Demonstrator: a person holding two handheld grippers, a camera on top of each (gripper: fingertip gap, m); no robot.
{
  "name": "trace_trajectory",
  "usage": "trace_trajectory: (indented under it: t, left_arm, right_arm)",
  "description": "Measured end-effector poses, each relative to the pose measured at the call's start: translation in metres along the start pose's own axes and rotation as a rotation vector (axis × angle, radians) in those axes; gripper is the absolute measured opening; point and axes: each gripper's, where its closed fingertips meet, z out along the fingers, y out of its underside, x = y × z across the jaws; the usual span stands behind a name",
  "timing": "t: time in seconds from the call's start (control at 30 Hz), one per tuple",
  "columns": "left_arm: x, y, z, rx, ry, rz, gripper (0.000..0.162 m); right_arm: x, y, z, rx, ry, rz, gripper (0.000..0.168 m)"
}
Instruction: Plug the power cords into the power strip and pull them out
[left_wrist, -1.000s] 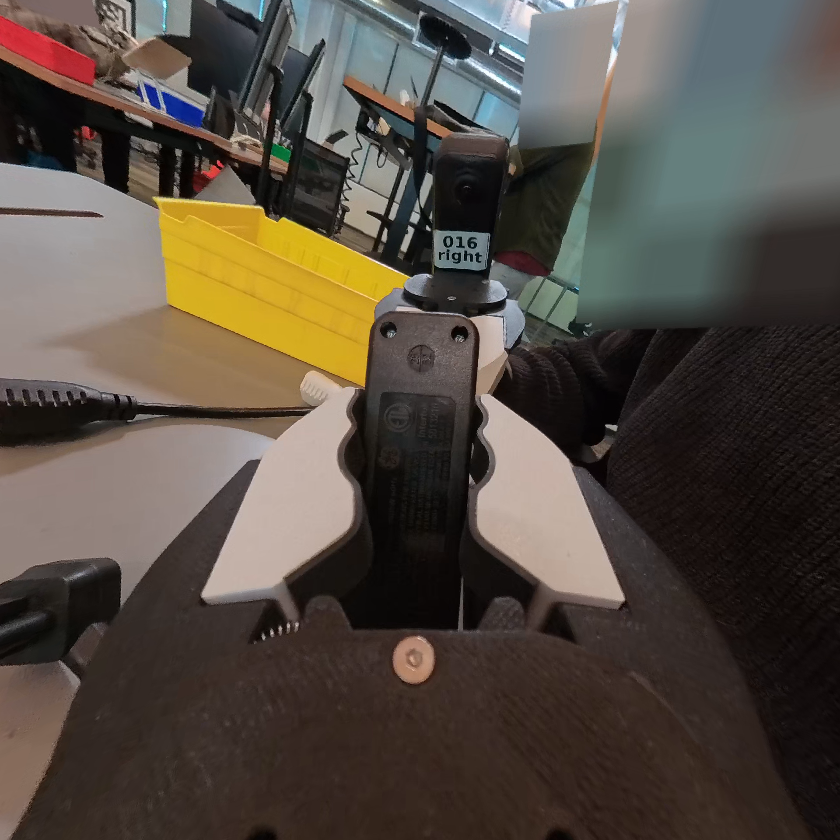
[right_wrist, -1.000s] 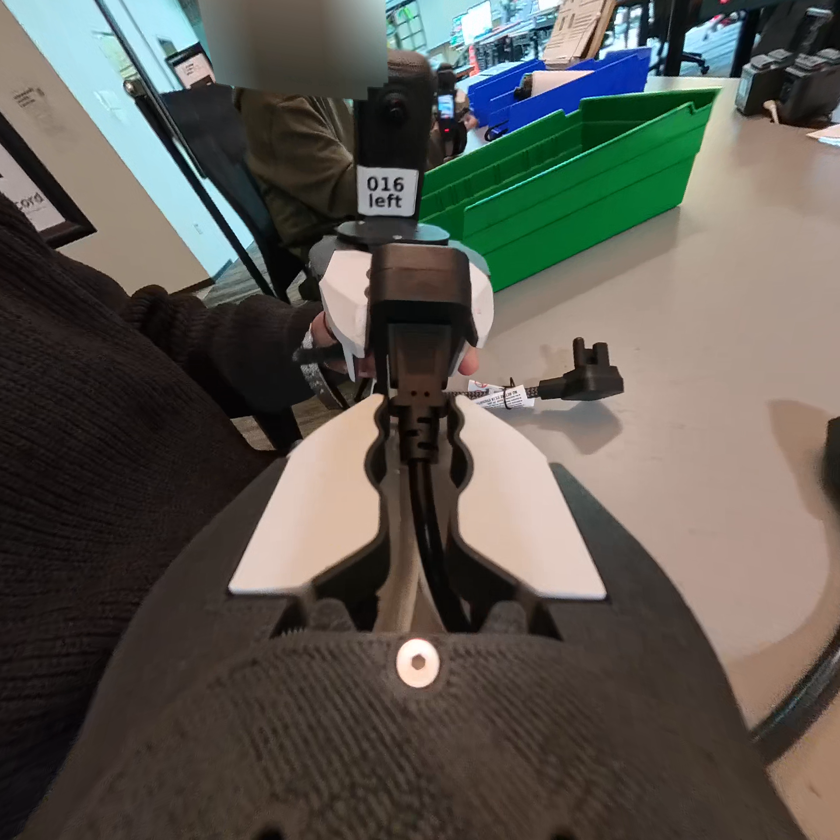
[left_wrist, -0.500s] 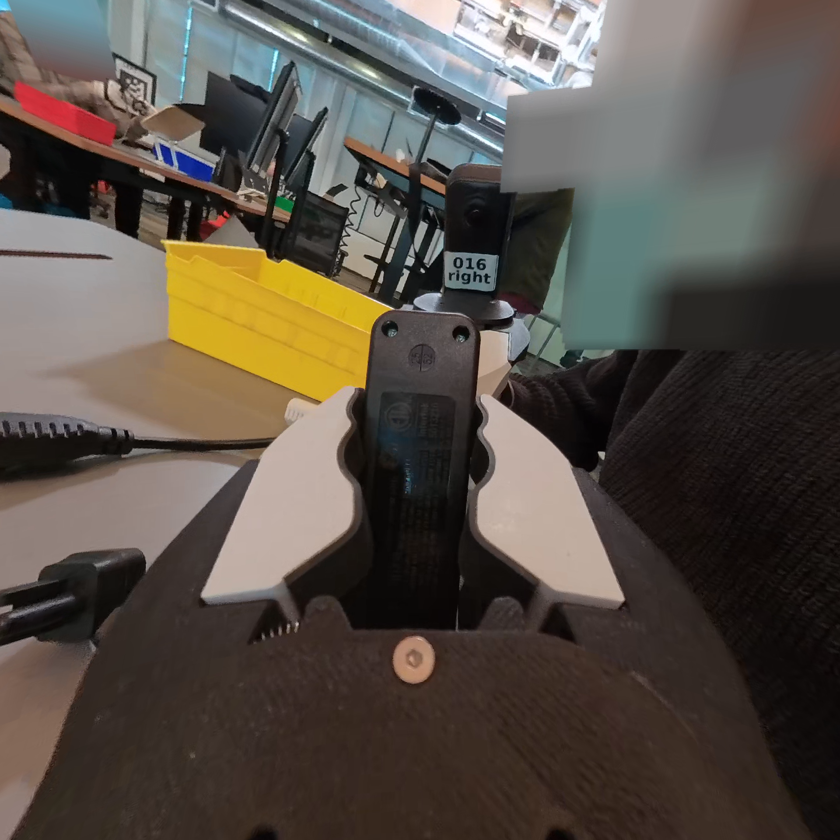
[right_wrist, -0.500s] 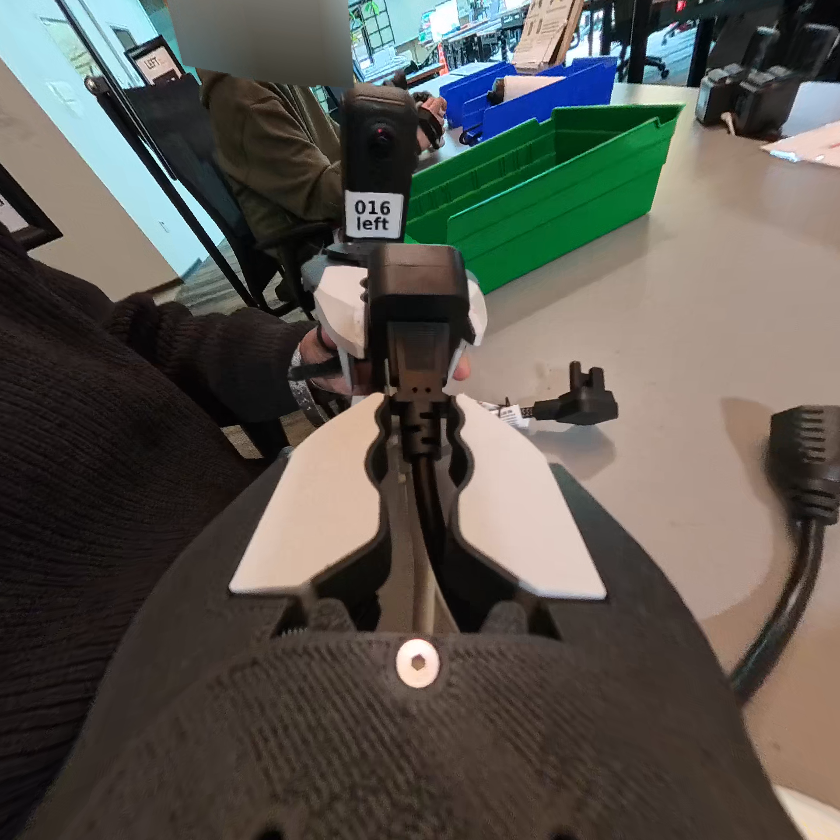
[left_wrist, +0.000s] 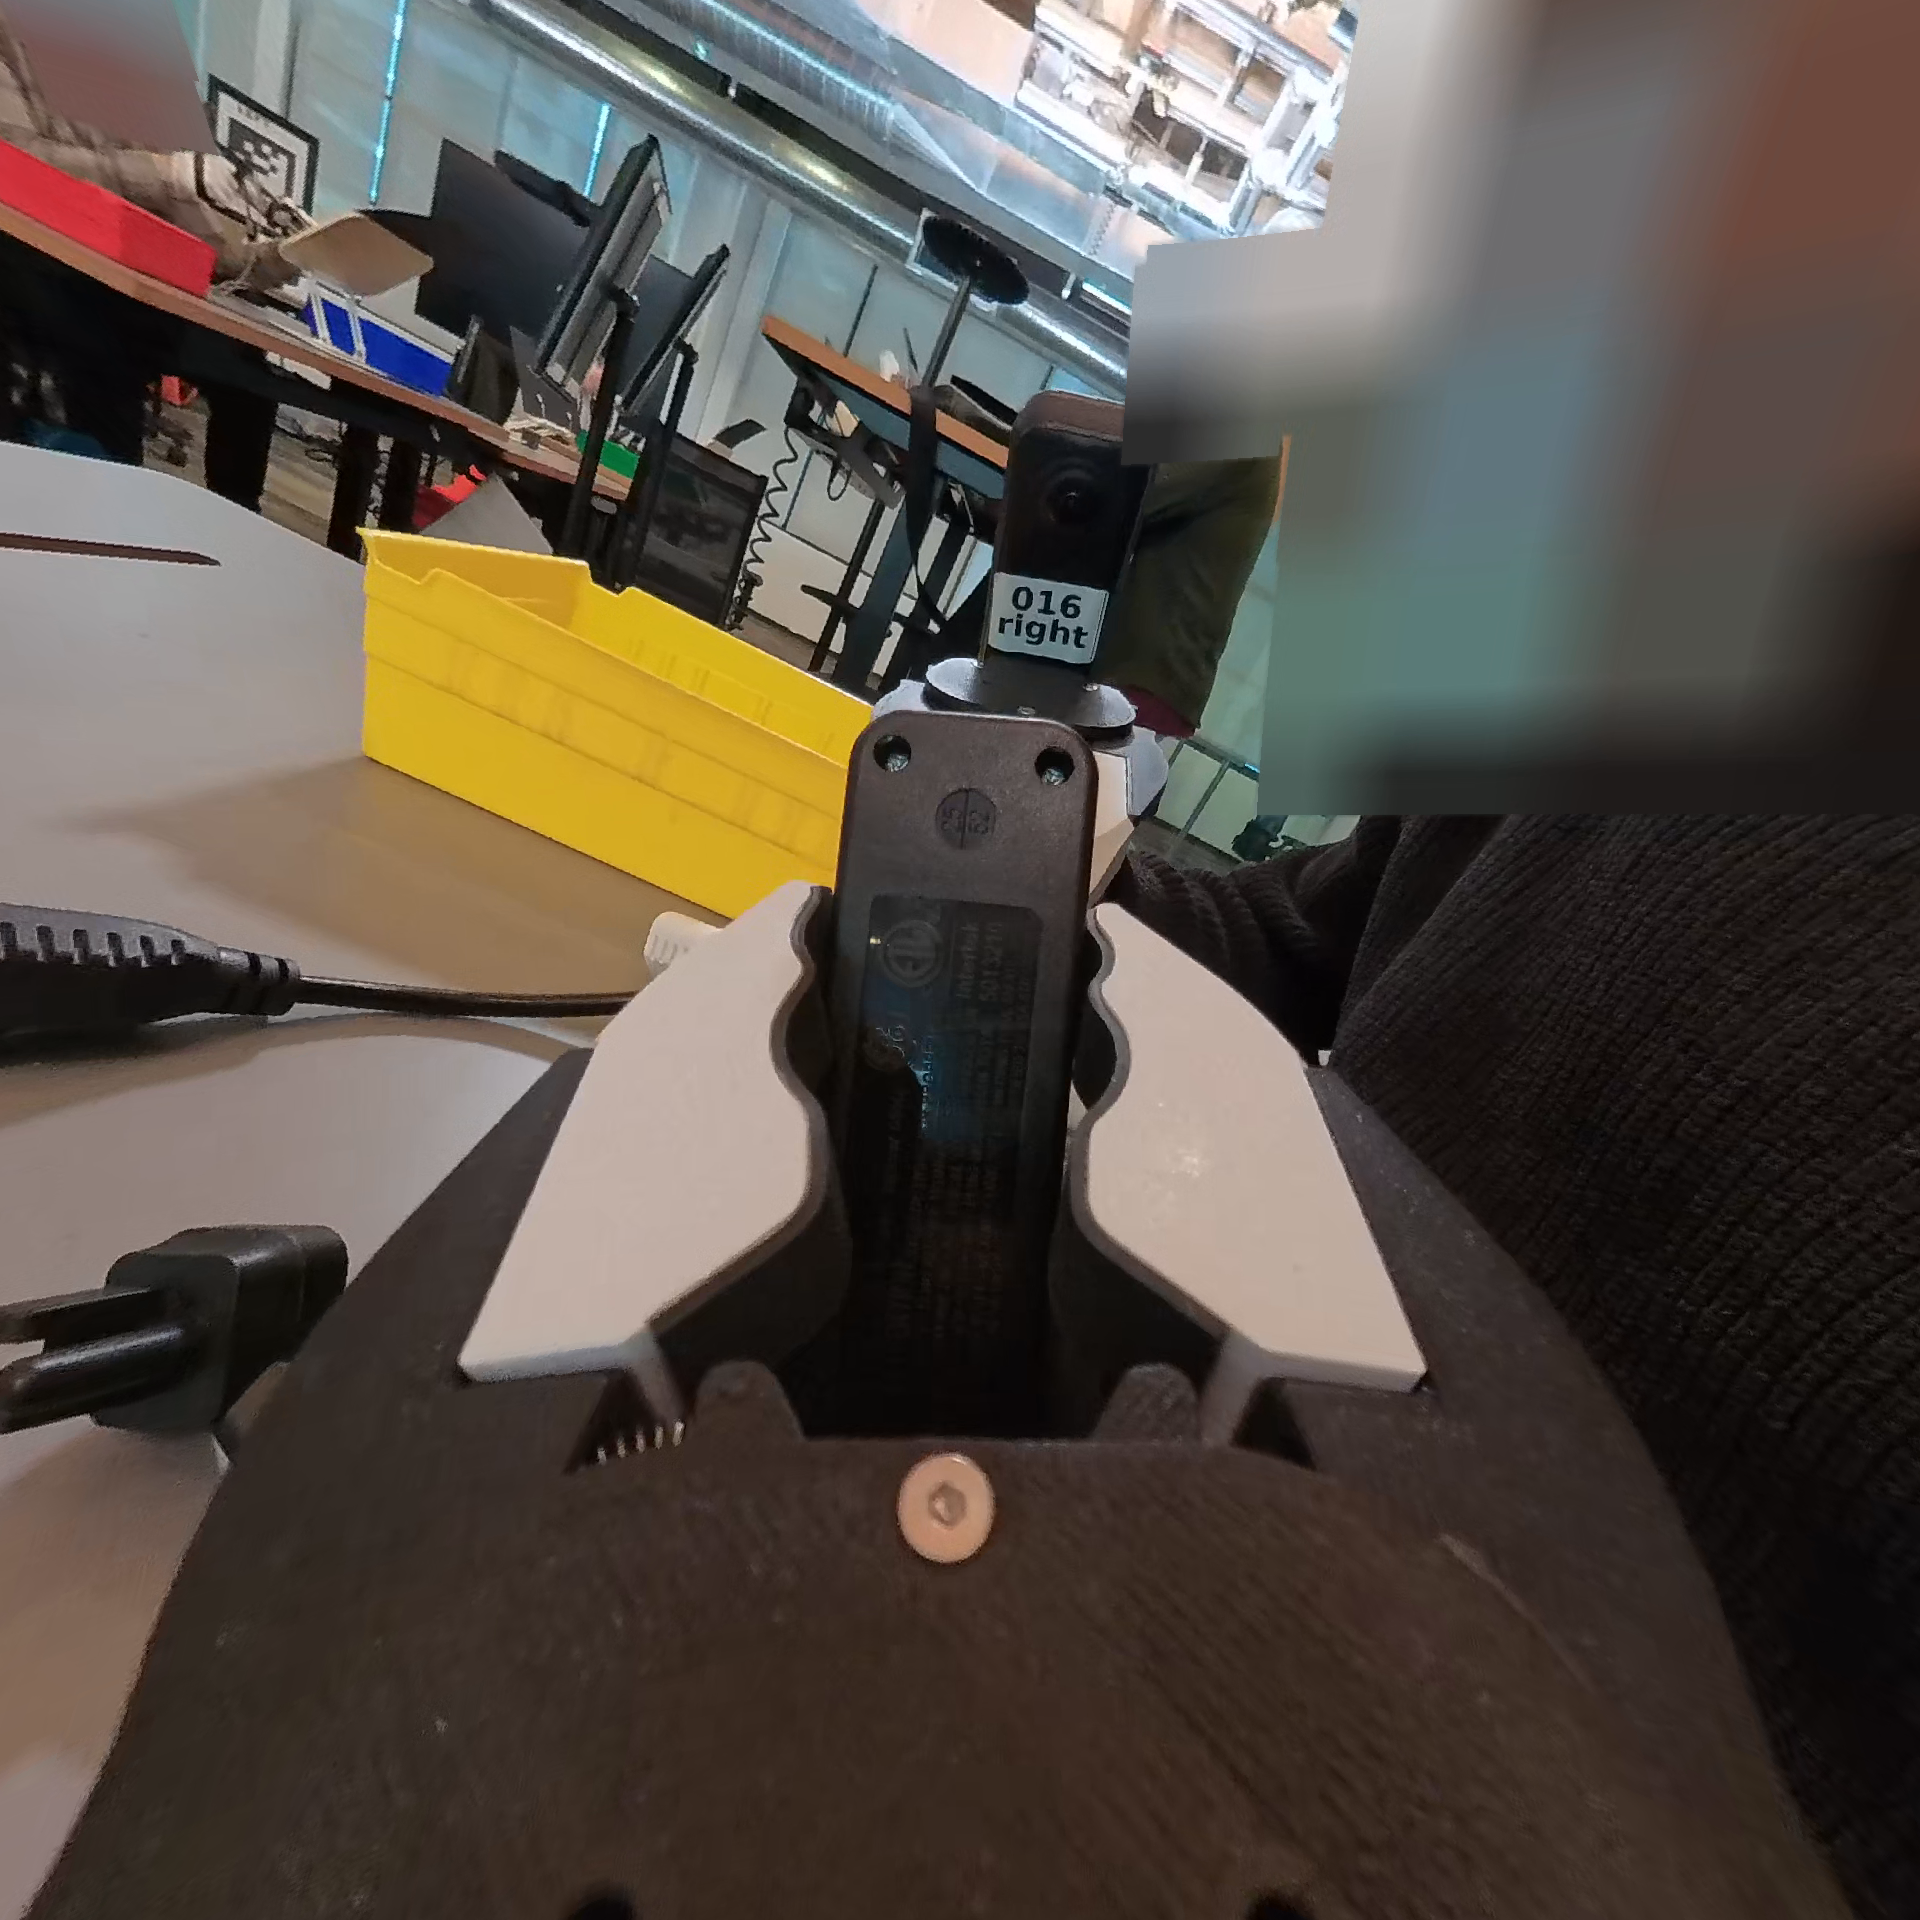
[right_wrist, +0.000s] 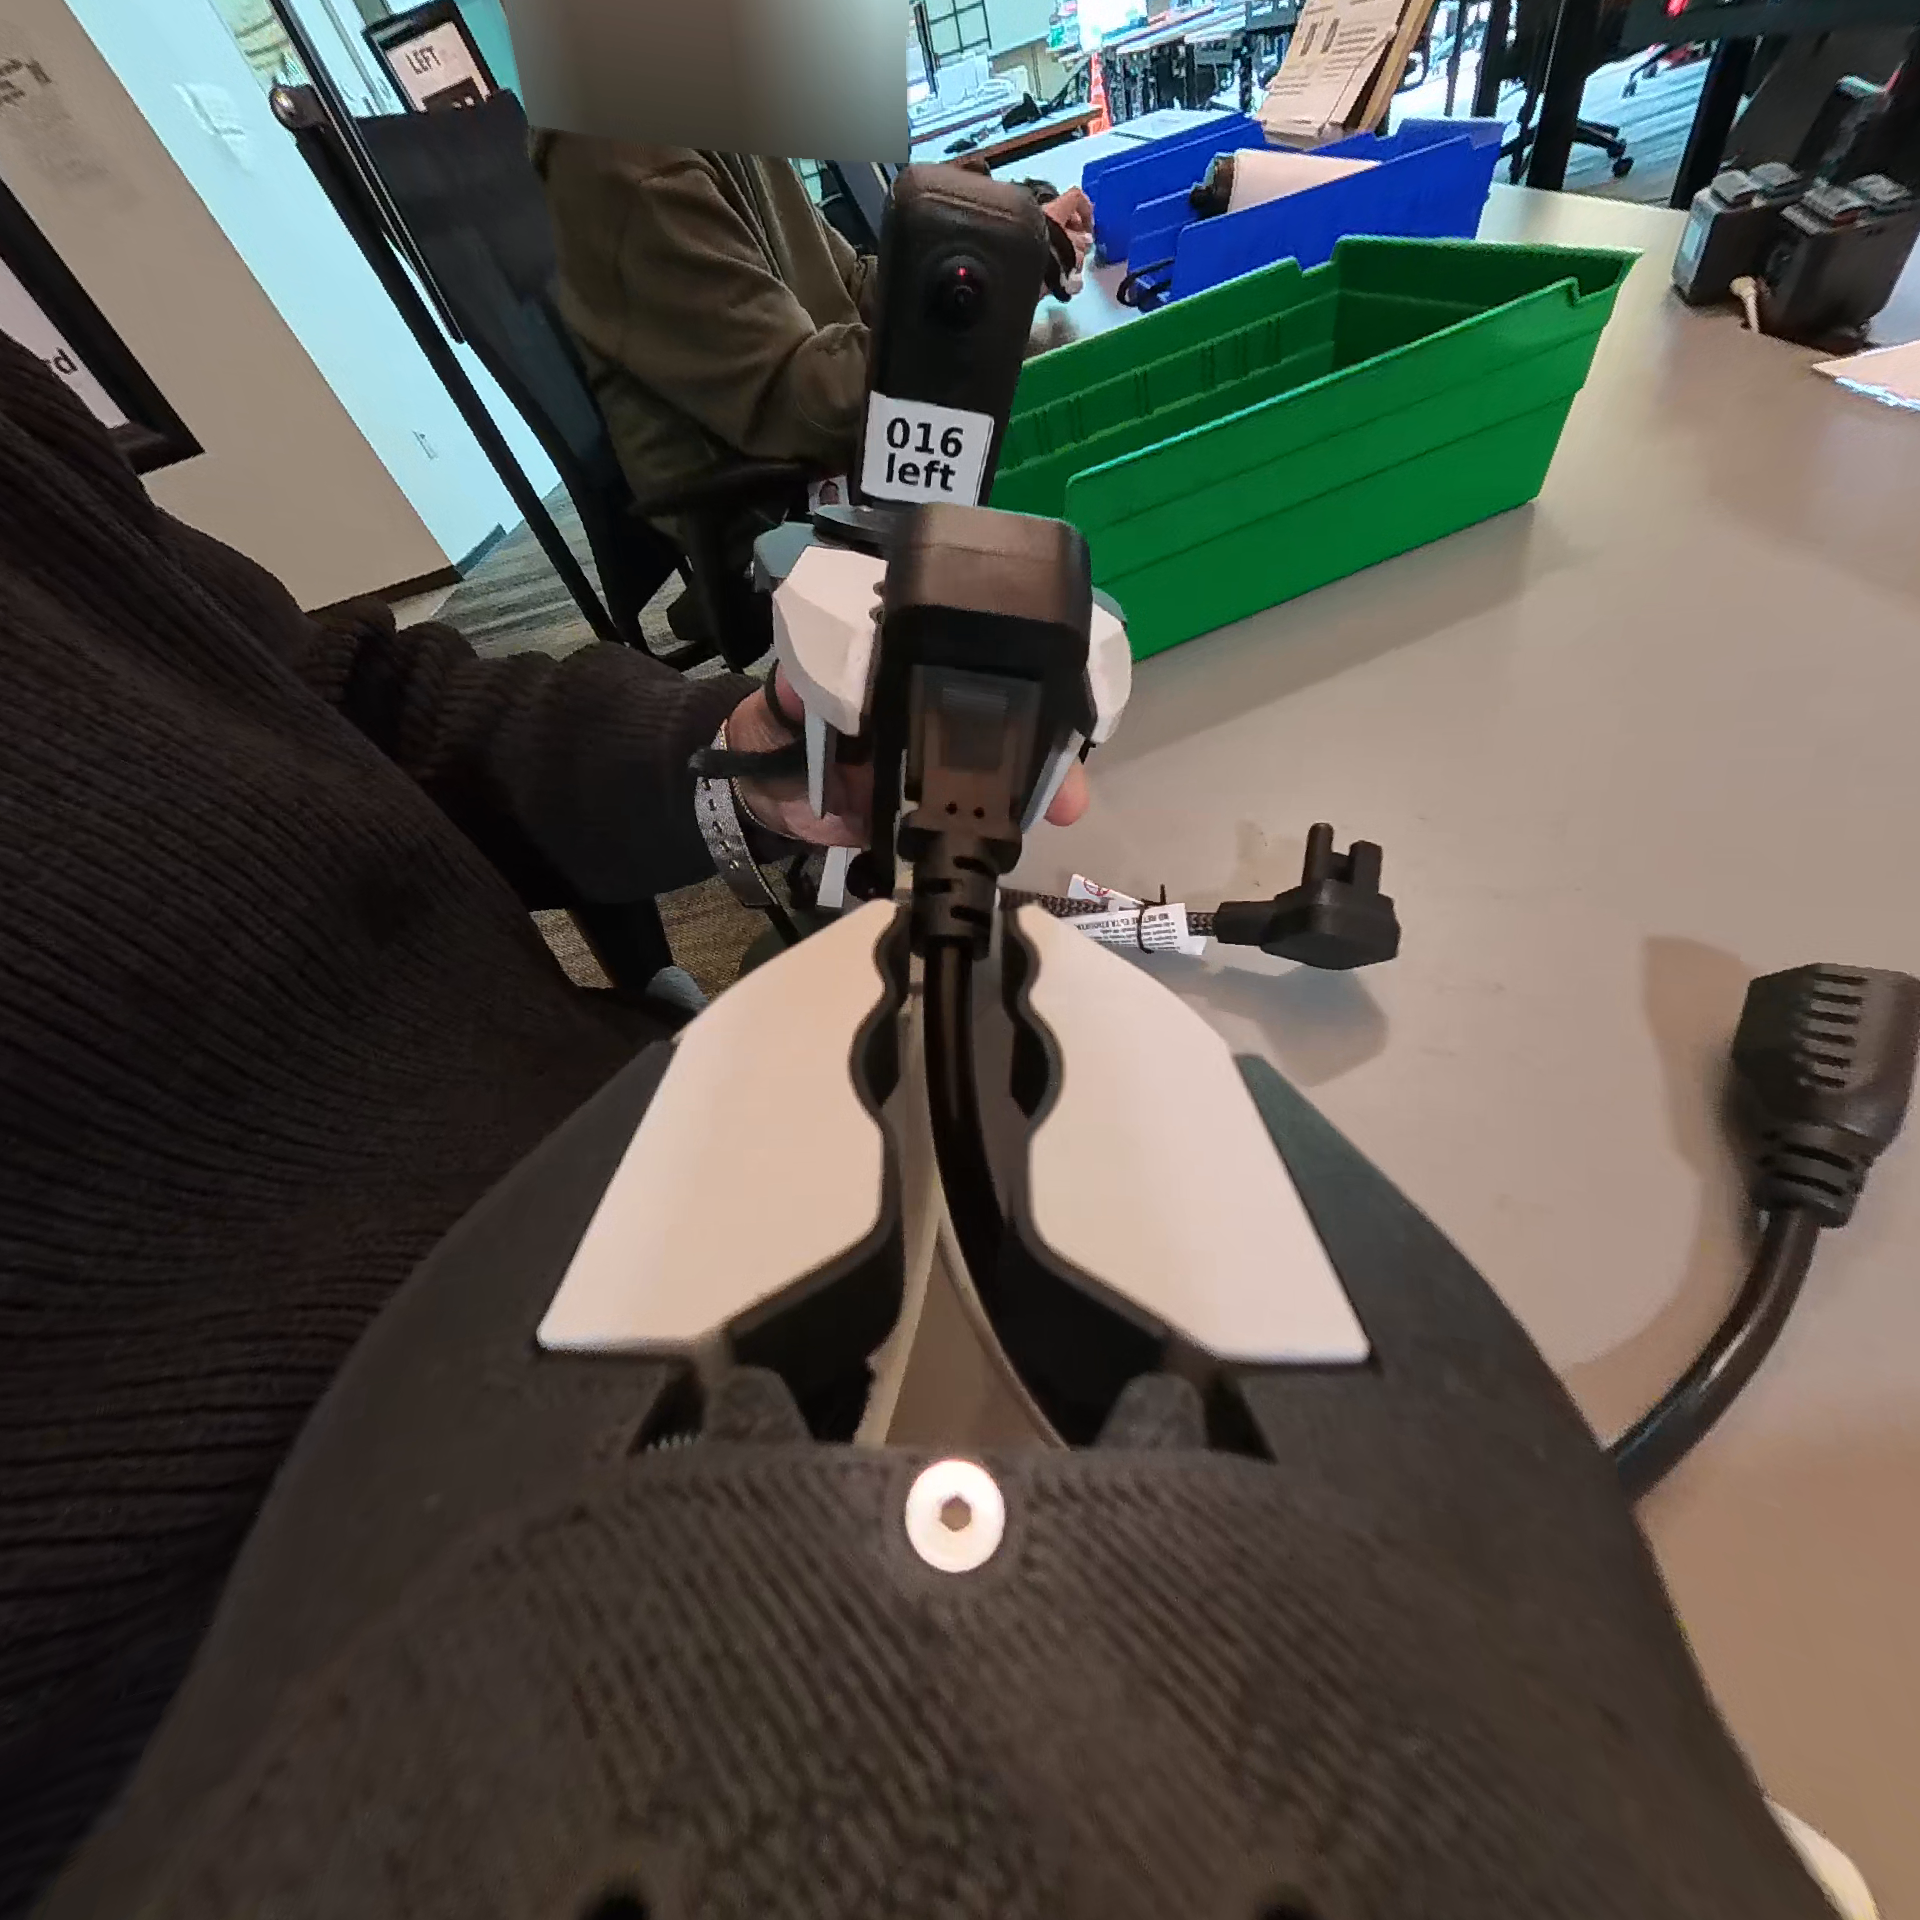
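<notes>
The left hand-held gripper (left_wrist: 961, 935) clamped the black power strip (left_wrist: 961, 997), label side up; its sockets were hidden. The right hand-held gripper (right_wrist: 956, 920) gripped the black cord (right_wrist: 951, 1049) at 12 o'clock.

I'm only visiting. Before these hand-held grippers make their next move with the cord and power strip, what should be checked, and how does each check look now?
1. Left gripper clamps the power strip: ok.
2. Right gripper is closed on the cord just behind the plug: ok.
3. Plug fully seated in the strip: cannot tell, its prongs are hidden.
4. Strip held above the table: ok.
5. Loose flat plug lies apart from the held cord: ok.
</notes>
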Motion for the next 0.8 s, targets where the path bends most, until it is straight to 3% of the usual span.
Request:
trace_trajectory:
  t: [0.17, 0.27, 0.4, 0.8]
  left_arm:
    - [-0.006, 0.006, 0.002, -0.052, -0.074, 0.068, 0.045]
    - [-0.003, 0.0, 0.001, -0.028, -0.048, 0.09, 0.046]
    - [0.002, -0.002, 0.004, 0.019, 0.024, -0.037, 0.046]
    - [0.004, -0.009, 0.001, 0.046, 0.035, -0.105, 0.044]
  right_arm:
    - [0.007, 0.008, 0.004, -0.067, 0.095, 0.004, 0.014]
    - [0.001, 0.001, 0.004, -0.086, 0.188, -0.127, 0.014]
    - [-0.002, -0.005, -0.001, 0.028, 0.03, 0.009, 0.014]
    - [-0.005, -0.009, -0.002, 0.047, 0.02, -0.018, 0.015]
